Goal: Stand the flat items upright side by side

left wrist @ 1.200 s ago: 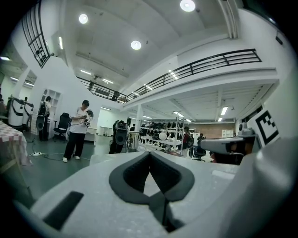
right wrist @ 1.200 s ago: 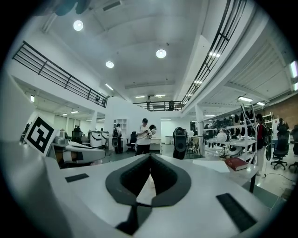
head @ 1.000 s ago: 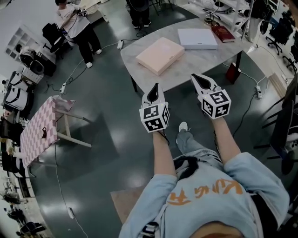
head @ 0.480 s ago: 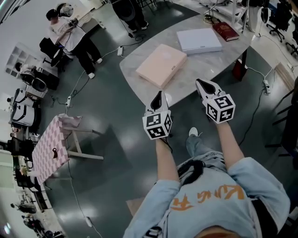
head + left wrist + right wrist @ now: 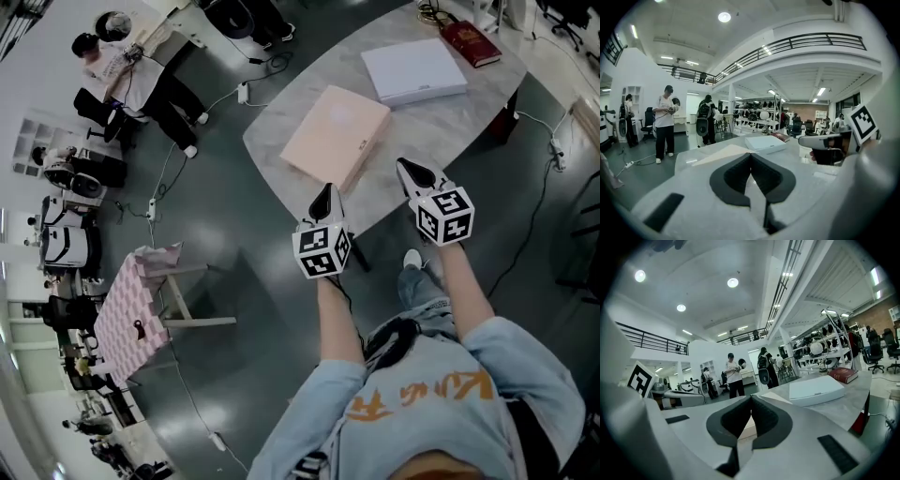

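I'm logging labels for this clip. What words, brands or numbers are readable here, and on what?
No text reads cleanly.
Orange print on the person's light blue shirt: upside down, too distorted to read.
Dark red book: cover print too small.
Pink flat box, white flat box: no print visible.
Left gripper, right gripper: black-and-white square marker patterns, no words.

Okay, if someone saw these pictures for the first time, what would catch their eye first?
Two marker-cubed grippers, the left gripper and right gripper, both shut and empty, are held at the near edge of the grey table. On it, lying flat, are a pink box nearest, a white box beyond it, and a red book farthest.
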`<state>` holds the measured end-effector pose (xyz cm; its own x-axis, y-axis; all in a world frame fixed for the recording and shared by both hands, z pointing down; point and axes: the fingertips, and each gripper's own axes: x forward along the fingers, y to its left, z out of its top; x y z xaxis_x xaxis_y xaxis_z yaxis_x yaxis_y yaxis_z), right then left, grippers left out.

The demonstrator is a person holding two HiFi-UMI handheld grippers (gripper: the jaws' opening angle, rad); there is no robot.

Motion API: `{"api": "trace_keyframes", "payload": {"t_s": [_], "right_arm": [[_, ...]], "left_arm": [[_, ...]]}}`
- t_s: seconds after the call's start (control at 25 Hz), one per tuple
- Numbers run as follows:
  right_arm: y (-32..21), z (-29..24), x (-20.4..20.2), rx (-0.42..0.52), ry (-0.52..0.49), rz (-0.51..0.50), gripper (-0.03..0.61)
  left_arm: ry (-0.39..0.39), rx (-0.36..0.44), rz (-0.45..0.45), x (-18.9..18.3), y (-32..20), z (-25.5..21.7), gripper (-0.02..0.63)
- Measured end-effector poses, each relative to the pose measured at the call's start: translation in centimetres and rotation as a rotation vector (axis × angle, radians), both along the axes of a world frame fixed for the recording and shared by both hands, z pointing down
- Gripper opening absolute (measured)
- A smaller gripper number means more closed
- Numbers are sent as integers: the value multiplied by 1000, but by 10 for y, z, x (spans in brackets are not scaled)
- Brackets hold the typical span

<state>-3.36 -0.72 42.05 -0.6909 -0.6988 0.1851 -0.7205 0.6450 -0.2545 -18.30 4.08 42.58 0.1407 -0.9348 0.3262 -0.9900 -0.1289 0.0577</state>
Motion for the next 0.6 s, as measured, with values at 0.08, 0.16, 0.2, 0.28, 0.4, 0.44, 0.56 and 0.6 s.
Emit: {"api": "trace_keyframes", "payload": {"t_s": [0.08,0.16,0.2,0.28,0.4,0.44,0.56,0.6], "right_arm": [[-21,4,-3,-8,1,10,3],[-39,6,-7,-14,6,16,3],[-46,7,-8,-19,8,18,3],[-61,12,-11,-31,13,21,3],[-78,20,-19,-51,21,19,3],[-84,21,-22,-56,24,17,3],[-97,23,-30,-72,34,10,3],[-101,24,-32,-79,35,10,3]], "left_arm": [[-4,-10,6,-4,-22,4,12],[-6,-19,11,-8,-42,6,12],[-7,-24,16,-9,-51,7,12],[-5,-35,25,-11,-68,11,12],[-8,-54,34,-18,-88,17,12],[-10,-61,38,-20,-95,18,12],[-20,-82,55,-27,-112,20,12],[-27,-89,61,-30,-117,20,12]]}}
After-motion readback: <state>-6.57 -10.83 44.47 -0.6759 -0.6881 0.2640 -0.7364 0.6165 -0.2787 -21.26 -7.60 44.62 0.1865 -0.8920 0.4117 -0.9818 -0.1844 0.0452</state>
